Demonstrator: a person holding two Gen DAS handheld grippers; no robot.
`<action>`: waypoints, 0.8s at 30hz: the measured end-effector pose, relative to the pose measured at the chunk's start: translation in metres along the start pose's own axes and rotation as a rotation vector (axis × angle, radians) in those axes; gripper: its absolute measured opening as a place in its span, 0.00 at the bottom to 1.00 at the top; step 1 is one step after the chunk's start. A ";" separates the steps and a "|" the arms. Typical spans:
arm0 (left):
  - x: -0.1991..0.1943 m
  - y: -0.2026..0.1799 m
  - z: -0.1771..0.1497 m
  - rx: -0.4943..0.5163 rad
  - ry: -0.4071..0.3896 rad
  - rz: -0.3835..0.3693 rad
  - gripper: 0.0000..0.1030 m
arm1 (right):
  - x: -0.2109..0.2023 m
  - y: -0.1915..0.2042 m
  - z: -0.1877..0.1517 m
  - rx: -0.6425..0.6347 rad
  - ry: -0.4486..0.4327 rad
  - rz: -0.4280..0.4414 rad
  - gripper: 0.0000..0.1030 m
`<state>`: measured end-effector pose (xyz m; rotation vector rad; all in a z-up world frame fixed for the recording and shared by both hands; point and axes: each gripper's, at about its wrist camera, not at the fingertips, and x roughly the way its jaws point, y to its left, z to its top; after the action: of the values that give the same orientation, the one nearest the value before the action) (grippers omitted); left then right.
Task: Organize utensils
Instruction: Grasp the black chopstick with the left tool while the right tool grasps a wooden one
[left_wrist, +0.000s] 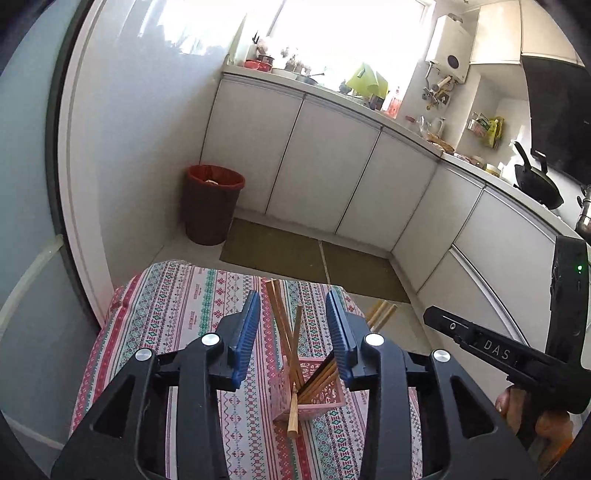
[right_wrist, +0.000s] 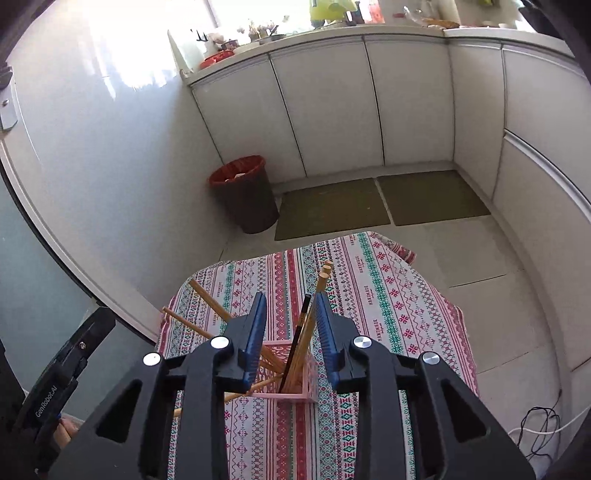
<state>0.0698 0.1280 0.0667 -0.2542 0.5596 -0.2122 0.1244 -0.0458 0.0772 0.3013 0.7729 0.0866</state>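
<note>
Holder: I am looking at a pink lattice holder (left_wrist: 314, 395) standing on the table (left_wrist: 177, 295), which is wearing a striped patterned cloth.
Contents: wooden chopsticks (left_wrist: 282, 325) are leaning out of the holder in a loose fan, with one dark chopstick (right_wrist: 297, 347) among the pale ones; one stick (left_wrist: 293, 417) is hanging down outside the near wall.
Left gripper (left_wrist: 293, 332): I am holding it above the holder, jaws standing partly open, blue pads apart from the sticks rising between them, gripping nothing.
Right gripper (right_wrist: 290, 328): I am hovering it over the same holder, jaws partly open; the dark chopstick and pale ones are passing between the pads, seemingly unclamped.
Bin: a red-lined waste bin (right_wrist: 245, 195) is sitting on the floor beyond, something pale inside.
</note>
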 end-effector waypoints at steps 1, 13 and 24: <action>-0.002 -0.003 -0.001 0.008 0.000 0.003 0.35 | -0.003 0.000 -0.002 -0.007 -0.003 -0.005 0.28; -0.017 -0.024 -0.029 0.085 0.022 0.049 0.75 | -0.039 -0.010 -0.036 -0.045 -0.026 -0.059 0.66; -0.017 -0.036 -0.067 0.150 0.109 0.054 0.90 | -0.055 -0.038 -0.077 -0.039 -0.047 -0.182 0.85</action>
<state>0.0146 0.0867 0.0307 -0.0819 0.6547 -0.2156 0.0295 -0.0741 0.0509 0.1948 0.7476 -0.0764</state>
